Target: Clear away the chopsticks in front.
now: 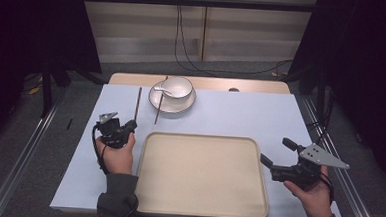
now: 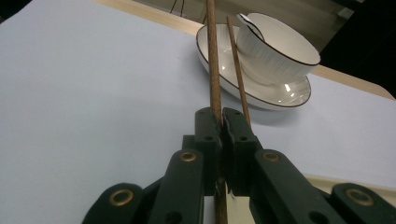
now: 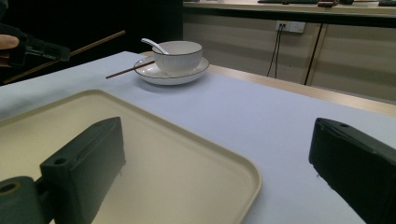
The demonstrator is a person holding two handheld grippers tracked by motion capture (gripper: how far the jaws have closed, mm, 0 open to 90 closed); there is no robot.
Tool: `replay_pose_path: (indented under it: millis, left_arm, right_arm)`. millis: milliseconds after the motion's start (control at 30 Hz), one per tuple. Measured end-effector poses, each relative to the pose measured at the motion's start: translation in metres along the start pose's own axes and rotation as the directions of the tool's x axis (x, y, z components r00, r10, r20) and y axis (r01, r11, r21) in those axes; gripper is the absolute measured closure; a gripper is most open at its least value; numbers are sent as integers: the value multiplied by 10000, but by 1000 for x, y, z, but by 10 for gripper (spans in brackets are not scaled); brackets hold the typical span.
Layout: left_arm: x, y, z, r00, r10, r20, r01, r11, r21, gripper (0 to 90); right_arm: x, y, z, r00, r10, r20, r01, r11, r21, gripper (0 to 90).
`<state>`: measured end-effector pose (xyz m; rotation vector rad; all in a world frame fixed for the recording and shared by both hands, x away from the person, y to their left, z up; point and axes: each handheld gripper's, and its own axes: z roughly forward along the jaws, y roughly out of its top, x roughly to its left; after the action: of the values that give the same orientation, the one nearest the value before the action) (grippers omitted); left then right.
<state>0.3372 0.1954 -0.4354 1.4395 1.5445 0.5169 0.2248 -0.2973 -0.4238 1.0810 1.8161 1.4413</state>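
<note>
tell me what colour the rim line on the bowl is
A thin dark brown line edges the white bowl, clearest in the left gripper view.

The tray (image 1: 202, 175) lies at the table's (image 1: 261, 114) near-centre. From it, the plate (image 1: 173, 101) sits at twelve o'clock, the bowl (image 1: 177, 87) on it and a spoon (image 1: 162, 90) in the bowl (handle toward nine). One chopstick (image 1: 159, 102) leans on the plate's nine o'clock rim; the other chopstick (image 1: 137, 104) runs parallel, farther toward nine.
</note>
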Motion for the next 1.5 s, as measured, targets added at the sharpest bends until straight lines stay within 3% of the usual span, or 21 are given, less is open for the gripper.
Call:
replay_pose_path:
  millis: [133, 700, 833, 1500]
  left_arm:
    - [-2, -4, -8, 9999, 108, -1, -108, 9999, -52, 856]
    - [-21, -30, -45, 9955, 575, 757, -540, 9975, -464, 856]
    - [-23, -37, -53, 9951, 656, 746, -615, 9965, -560, 856]
    - [-38, -70, -82, 9864, 783, 1447, -674, 9946, -786, 856]
  right_arm:
    - [0, 0, 0, 10000, -97, -15, 97, 10000, 14, 33]
    - [1, 0, 1, 9998, -181, -3, 181, 9998, 20, 33]
    - [1, 0, 1, 9998, -181, 7, 181, 9998, 17, 33]
    - [2, 0, 1, 9995, -284, -133, 286, 9996, 88, 34]
